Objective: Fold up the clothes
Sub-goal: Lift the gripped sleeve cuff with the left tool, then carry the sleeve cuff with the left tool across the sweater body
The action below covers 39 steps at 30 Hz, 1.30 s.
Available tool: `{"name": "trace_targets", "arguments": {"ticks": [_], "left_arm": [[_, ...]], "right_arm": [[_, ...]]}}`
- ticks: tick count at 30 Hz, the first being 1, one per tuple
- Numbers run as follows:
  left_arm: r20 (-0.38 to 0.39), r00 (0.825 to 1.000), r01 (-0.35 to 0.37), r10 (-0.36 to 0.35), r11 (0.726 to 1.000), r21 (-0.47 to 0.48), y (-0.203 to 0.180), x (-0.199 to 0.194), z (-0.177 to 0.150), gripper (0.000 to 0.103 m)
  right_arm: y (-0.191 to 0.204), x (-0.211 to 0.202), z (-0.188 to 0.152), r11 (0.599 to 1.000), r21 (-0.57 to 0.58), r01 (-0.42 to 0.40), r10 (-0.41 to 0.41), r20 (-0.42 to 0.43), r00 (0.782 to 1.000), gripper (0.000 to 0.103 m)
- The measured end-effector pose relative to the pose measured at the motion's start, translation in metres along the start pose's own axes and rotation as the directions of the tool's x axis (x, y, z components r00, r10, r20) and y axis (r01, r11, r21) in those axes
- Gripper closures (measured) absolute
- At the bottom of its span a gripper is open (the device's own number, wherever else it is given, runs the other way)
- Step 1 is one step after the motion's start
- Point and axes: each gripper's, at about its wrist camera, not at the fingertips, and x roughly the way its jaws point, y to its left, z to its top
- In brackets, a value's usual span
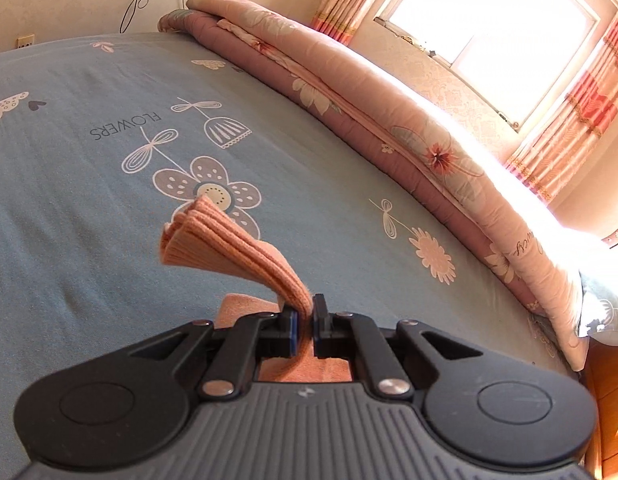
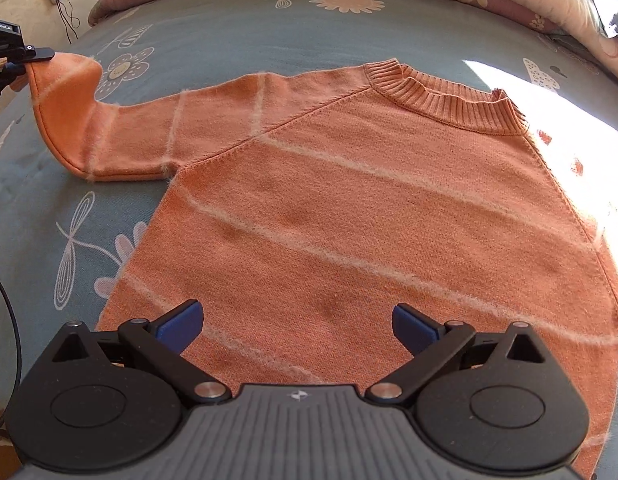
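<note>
Left tool [image 1: 304, 316] pinches the ribbed cuff [image 1: 197, 236] of an orange knit sweater with pale stripes [image 2: 349, 208], lifting that sleeve end; right tool [image 2: 296, 322] hangs spread open above its hem. Sweater lies flat on the blue flower-print bed [image 1: 89, 208], collar [image 2: 441, 100] toward a folded pink floral quilt [image 1: 349, 80] beneath a curtained window [image 1: 493, 28].
</note>
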Motion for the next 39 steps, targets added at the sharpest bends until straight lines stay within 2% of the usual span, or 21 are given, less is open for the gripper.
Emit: {"name": "trace_targets", "arguments": {"ticks": [4, 11, 21, 29, 39], "left_arm": [[-0.006, 0.999, 0.051, -0.051, 0.999, 0.004, -0.024, -0.002, -0.005, 0.098], [-0.061, 0.988, 0.147, -0.145, 0.988, 0.047, -0.073, -0.001, -0.024, 0.098], [-0.110, 0.970, 0.226, -0.218, 0.972, 0.065, -0.128, 0.000, -0.054, 0.098], [-0.153, 0.947, 0.296, -0.283, 0.952, 0.071, -0.170, 0.003, -0.080, 0.098], [-0.230, 0.915, 0.369, -0.333, 0.920, 0.136, -0.223, 0.013, -0.122, 0.098]], "right_arm": [[-0.015, -0.007, -0.006, 1.000, 0.023, 0.007, -0.007, 0.005, 1.000, 0.001], [-0.045, -0.019, -0.015, 0.997, 0.077, 0.012, -0.013, 0.018, 1.000, 0.001], [-0.086, -0.035, -0.029, 0.991, 0.130, 0.019, -0.023, 0.035, 0.999, 0.001], [-0.120, -0.045, -0.041, 0.984, 0.171, 0.038, -0.046, 0.044, 0.998, 0.001], [-0.156, -0.051, -0.055, 0.974, 0.214, 0.068, -0.079, 0.041, 0.996, 0.001]]}}
